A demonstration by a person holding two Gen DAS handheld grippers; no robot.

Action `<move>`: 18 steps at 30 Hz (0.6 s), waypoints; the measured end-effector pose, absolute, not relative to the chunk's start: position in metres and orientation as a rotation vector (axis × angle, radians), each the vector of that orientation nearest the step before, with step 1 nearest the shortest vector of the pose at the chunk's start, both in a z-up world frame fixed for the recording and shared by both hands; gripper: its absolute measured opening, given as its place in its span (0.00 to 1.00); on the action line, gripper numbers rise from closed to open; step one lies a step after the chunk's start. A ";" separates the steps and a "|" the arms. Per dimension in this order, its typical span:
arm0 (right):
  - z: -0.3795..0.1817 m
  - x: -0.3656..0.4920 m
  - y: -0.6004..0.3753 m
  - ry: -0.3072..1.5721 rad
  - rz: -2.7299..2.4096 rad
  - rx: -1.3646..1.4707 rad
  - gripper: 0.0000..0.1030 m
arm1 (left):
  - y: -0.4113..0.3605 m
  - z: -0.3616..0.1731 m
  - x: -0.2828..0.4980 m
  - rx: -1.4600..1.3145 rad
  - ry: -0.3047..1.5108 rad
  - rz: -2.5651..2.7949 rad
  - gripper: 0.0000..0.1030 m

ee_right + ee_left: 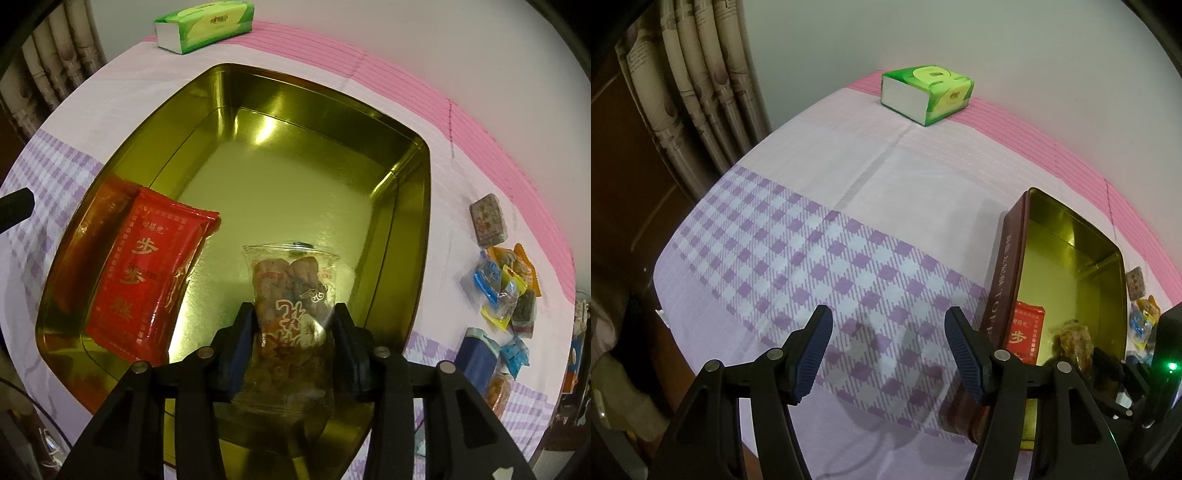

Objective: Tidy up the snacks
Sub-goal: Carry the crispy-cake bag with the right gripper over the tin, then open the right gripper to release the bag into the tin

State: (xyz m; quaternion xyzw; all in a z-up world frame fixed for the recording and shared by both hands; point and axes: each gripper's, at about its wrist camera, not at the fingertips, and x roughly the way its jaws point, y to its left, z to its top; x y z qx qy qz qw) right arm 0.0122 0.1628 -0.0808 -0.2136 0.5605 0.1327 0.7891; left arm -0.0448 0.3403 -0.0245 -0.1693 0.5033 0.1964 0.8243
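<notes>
A gold-lined tin [406,229] is seen open on the cloth-covered tabletop [110,92]. A red snack packet [147,280] is leaned against its left wall, and a clear packet of brown snacks [291,295] is set between the pads of the right claw [293,336], narrowly parted; whether it is still pinched cannot be told. More wrapped snacks [502,284] are piled outside the tin's right wall. The left claw [886,354] is held half open and empty over the checked cloth beside the tin.

Black-framed left hand-held gripper [887,345] and right hand-held gripper [294,338], ribbed navy pads, silver pivot pins
</notes>
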 end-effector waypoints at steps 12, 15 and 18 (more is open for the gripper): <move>-0.045 0.005 0.143 1.150 0.392 -0.289 0.57 | 0.336 -0.021 -0.045 -0.338 1.061 0.417 0.62; -0.027 0.004 0.122 1.122 0.390 -0.236 0.57 | 0.334 -0.021 -0.044 -0.326 1.059 0.417 0.62; -0.015 0.006 0.094 1.108 0.352 -0.202 0.58 | 0.331 -0.020 -0.044 -0.314 1.060 0.418 0.62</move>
